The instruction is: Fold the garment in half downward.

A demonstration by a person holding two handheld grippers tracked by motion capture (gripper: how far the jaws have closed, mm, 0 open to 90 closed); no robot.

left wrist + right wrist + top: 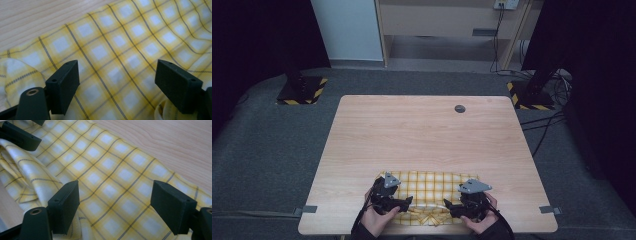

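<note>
A yellow checked cloth lies flat near the front edge of the wooden table, with a bunched fold at its near edge. My left gripper hovers over the cloth's left part, jaws wide apart and empty; the cloth spreads beneath them. My right gripper hovers over the right part, also open and empty, above the cloth. In the right gripper view the left gripper's fingers show at the top left, and a rumpled fold lies at the left.
A small dark round disc is set in the table near its far edge. Bare wood stretches beyond the cloth. Black stands with hazard-striped bases and cables sit on the grey floor around the table.
</note>
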